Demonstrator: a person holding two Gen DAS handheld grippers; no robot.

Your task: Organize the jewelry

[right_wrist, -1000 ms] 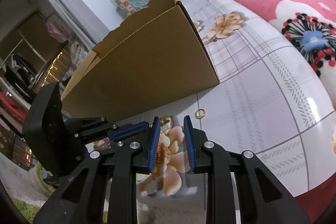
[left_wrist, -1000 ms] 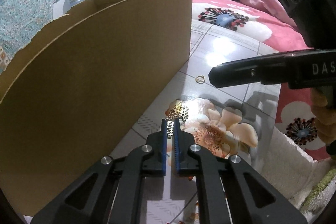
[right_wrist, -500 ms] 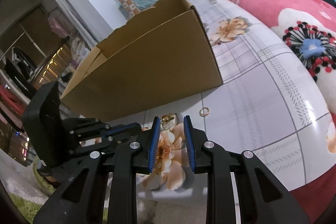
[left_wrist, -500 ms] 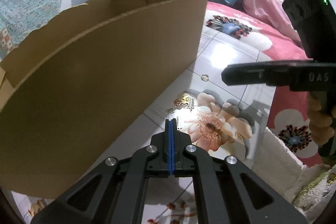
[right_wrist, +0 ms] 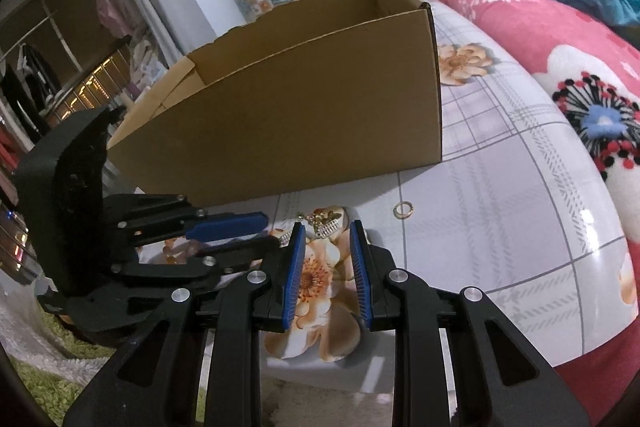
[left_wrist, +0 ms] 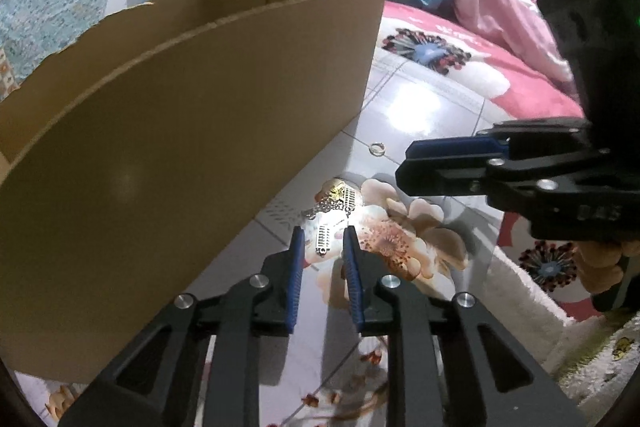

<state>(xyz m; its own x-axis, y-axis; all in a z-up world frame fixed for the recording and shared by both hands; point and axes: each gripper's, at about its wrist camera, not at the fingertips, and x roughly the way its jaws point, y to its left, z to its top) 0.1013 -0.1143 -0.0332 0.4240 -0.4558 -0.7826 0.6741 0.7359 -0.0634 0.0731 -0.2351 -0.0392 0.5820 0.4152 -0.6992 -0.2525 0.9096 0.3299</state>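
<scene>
Since every piece I can see lies on the table (right_wrist: 500,187) outside the box (right_wrist: 300,115), I judge the job barely begun. My left gripper (left_wrist: 322,251) is spread wide and holds nothing; a small silver charm (left_wrist: 322,239) lies on the flower print between its blue pads (left_wrist: 297,267), touching neither as far as I can tell. Just beyond it sits the tangle of chain and gold pieces (left_wrist: 338,197), near the box's front wall. The ring (right_wrist: 403,209) lies apart, off to the right on a plain tile. My right gripper (right_wrist: 327,239) is also parted and empty, low over the table with the tangle just past its tips. Whether anything is inside the box I cannot tell; its floor is hidden. Left to do, I reckon: charm, tangle, ring.
</scene>
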